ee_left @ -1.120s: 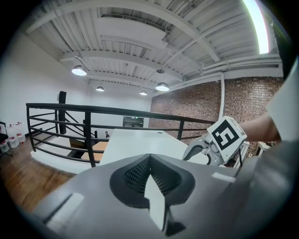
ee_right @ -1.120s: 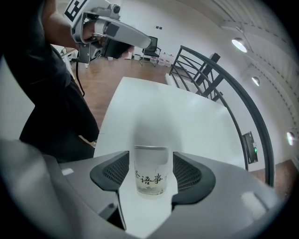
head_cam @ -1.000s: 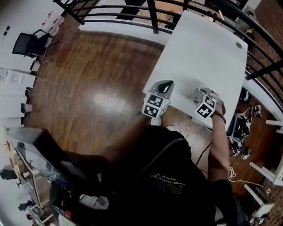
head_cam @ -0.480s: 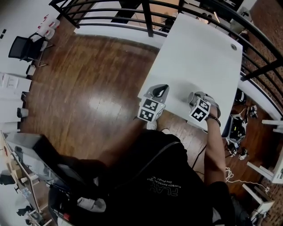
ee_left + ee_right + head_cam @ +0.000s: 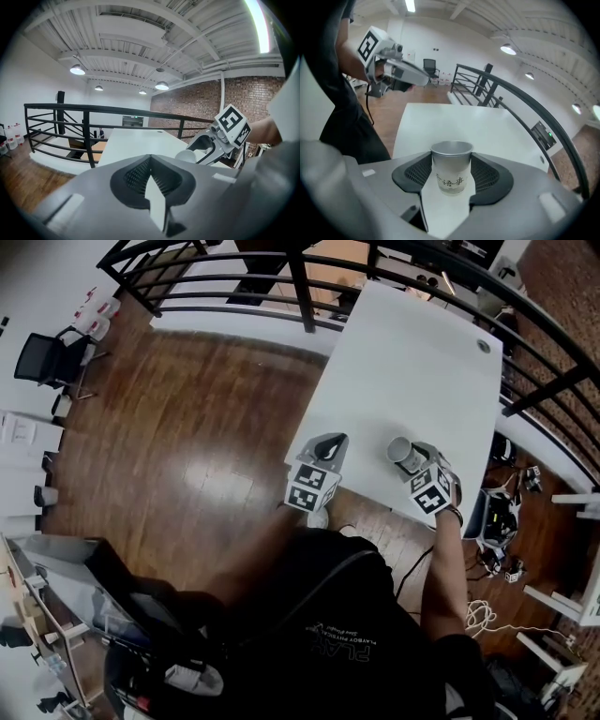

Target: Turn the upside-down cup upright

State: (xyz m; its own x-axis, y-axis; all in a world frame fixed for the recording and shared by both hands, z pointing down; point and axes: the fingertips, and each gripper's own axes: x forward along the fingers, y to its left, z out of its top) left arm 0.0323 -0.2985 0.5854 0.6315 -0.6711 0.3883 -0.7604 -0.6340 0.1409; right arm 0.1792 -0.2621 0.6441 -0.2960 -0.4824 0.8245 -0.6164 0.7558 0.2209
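A paper cup (image 5: 451,171) with dark print on its side sits between the pads of my right gripper (image 5: 451,161), which is shut on it. In the head view the cup (image 5: 400,450) hangs tilted just above the near part of the white table (image 5: 412,352), its grey mouth turned up and to the left, with the right gripper (image 5: 408,454) behind it. In the left gripper view the cup (image 5: 187,155) shows its pale round mouth. My left gripper (image 5: 333,440) rests at the table's near left edge, jaws together and empty (image 5: 150,159).
A black railing (image 5: 309,287) runs past the table's far left side. Wood floor (image 5: 187,409) lies to the left. The table has a small round hole (image 5: 484,346) near its far corner. Cables and gear (image 5: 506,512) lie on the floor at the right.
My right gripper has risen and rolled with the cup in it, so the cup's mouth now shows in the head view. The left gripper has stayed where it was.
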